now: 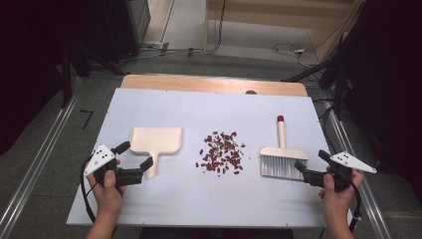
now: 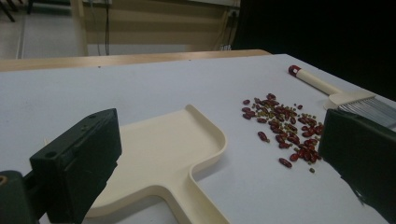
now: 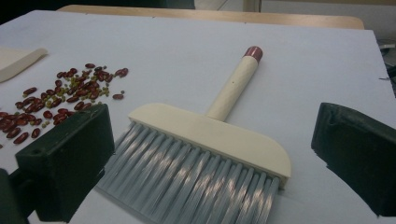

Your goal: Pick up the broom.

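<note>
Cream dustpan (image 1: 156, 141) at nine o'clock of beans (image 1: 222, 153), brush (image 1: 282, 158) at three; left tool (image 1: 133, 155), right tool (image 1: 311, 164) apart, empty. Reach stage; next, clamp handles.

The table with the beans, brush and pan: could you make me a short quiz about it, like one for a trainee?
1. True or false: the small cream plastic dustpan lies to the left of the scattered pile of dark red beans in the high view.
2. Which way does the red-capped handle of the cream hand brush with grey bristles point? A) toward the person B) away from the person C) toward the beans
3. Fill in: both the left tongs and the right tongs stand ____, holding nothing.

Key: 1 true; 2 B; 3 open.
</note>
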Demonstrator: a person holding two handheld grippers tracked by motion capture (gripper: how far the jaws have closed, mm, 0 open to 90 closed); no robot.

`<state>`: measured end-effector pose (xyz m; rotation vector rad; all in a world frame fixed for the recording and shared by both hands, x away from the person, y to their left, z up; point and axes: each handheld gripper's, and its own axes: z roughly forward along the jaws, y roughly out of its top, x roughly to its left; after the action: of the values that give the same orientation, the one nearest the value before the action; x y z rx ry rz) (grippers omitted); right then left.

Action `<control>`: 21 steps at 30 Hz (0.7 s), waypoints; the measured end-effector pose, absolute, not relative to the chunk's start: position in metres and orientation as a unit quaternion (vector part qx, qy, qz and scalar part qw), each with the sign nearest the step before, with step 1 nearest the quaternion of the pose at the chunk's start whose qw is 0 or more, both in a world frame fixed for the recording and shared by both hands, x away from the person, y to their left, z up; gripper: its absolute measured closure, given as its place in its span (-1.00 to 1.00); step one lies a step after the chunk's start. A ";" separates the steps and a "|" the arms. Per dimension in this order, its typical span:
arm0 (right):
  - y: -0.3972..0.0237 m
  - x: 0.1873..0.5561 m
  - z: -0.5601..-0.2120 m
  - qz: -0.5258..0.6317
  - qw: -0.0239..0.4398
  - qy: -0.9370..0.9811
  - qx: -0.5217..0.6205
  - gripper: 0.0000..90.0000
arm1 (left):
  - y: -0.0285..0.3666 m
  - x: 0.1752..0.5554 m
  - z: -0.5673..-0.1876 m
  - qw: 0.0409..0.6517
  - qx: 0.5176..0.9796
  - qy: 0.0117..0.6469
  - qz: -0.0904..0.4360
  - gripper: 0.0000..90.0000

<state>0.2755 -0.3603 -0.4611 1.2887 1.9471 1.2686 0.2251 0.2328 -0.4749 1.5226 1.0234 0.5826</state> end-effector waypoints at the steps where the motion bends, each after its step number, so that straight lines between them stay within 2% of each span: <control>1: -0.359 0.276 -0.460 0.459 0.240 0.711 0.475 -1.00 | 0.233 0.225 -0.475 0.572 0.649 0.436 0.248 -1.00; 9: -0.352 0.287 -0.438 0.449 0.213 0.720 0.484 -1.00 | 0.233 0.227 -0.475 0.571 0.650 0.438 0.244 -1.00; 16: -0.343 0.304 -0.421 0.428 0.222 0.729 0.486 -1.00 | 0.231 0.228 -0.476 0.571 0.652 0.436 0.242 -1.00; 21: -0.341 0.328 -0.412 0.413 0.195 0.733 0.504 -1.00 | 0.233 0.229 -0.478 0.569 0.653 0.439 0.238 -1.00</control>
<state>0.3276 -0.3408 -0.4125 1.4125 2.0542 1.1587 0.2295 0.2327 -0.4777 1.5342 1.0313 0.5598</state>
